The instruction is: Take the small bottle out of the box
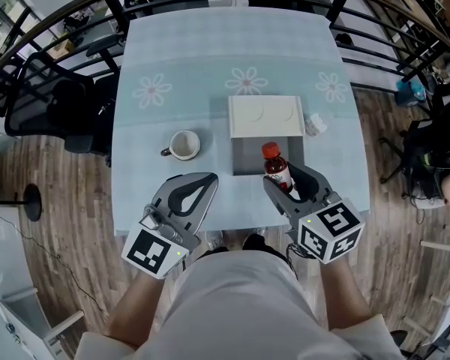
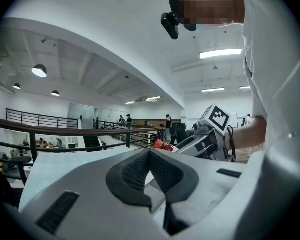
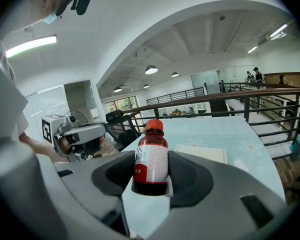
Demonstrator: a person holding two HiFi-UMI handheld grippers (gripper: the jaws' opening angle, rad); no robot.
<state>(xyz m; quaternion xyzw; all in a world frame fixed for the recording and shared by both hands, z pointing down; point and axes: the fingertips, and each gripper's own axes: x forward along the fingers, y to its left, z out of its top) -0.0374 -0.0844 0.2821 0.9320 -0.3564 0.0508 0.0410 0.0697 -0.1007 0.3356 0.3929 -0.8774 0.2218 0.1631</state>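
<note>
Okay, my right gripper (image 3: 151, 176) clamps the small bottle (image 1: 277, 169) upright; left gripper (image 2: 150, 157) sits closed, empty. I'd lift straight, clearing the box (image 1: 244, 160) wall.

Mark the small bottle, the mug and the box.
small bottle (image 3: 151, 159): right gripper view, on its label.
mug (image 1: 184, 145): head view, on its inside.
box (image 1: 265, 116): head view, on its open lid.

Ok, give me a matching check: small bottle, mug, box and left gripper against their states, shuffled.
1 small bottle
2 mug
3 box
4 left gripper

A lid open
B jaws together, empty
C clamped in right gripper
D upright on the table, left of the box in the head view

Pairs: 1-C, 2-D, 3-A, 4-B
</note>
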